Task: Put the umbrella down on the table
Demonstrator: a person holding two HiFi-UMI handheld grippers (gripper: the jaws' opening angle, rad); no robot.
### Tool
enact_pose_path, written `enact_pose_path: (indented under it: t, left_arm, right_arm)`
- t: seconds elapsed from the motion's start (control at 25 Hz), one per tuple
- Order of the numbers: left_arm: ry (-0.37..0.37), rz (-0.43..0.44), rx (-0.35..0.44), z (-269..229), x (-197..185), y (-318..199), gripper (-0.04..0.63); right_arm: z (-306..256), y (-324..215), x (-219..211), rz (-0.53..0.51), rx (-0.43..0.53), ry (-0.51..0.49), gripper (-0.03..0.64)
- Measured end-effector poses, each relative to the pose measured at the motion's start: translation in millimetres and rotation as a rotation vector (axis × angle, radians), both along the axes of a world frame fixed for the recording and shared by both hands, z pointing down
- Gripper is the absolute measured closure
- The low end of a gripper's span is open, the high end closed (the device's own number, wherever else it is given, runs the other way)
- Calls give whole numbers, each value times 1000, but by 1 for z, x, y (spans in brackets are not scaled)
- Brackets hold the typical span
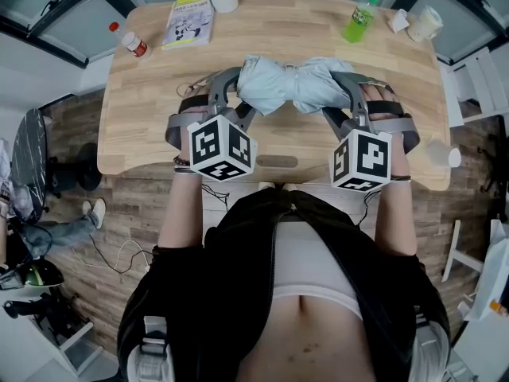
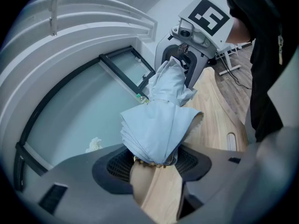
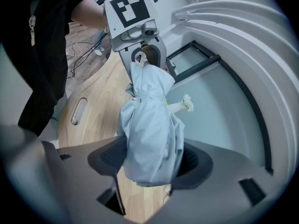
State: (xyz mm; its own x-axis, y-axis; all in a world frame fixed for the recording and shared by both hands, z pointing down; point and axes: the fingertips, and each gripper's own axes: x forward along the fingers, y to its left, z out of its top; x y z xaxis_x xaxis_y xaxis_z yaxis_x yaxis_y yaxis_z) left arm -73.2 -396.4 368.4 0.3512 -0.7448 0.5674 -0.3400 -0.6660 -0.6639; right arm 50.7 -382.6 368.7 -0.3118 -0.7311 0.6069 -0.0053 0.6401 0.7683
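Grey-blue folded umbrella is hanging crosswise between my two grippers. Left gripper is pinching one end and right gripper is clamping the other, jaws pressing into fabric. It's hovering over the near half of the wooden table; contact unclear. Green bottle and booklet are sitting near the far edge.

Two grippers held out side by side.
Left gripper and right gripper jaws each clamp the umbrella.
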Motion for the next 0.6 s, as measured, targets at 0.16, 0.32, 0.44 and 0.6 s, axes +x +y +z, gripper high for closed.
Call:
enact_pose_path:
  t: [0.16, 0.32, 0.44, 0.6]
  left_arm:
    - [0, 1, -27, 10, 0, 0, 341]
    - [-1, 2, -45, 19, -1, -1, 341]
    - [-1, 1, -60, 25, 0, -2, 341]
    - [-4, 4, -82, 35, 0, -3, 341]
  right_arm:
    - [10, 0, -1, -1, -26, 5, 307]
    - [19, -1, -1, -1, -46, 6, 307]
    - [25, -2, 0, -1, -58, 8, 307]
    - [36, -3, 0, 3, -81, 8, 308]
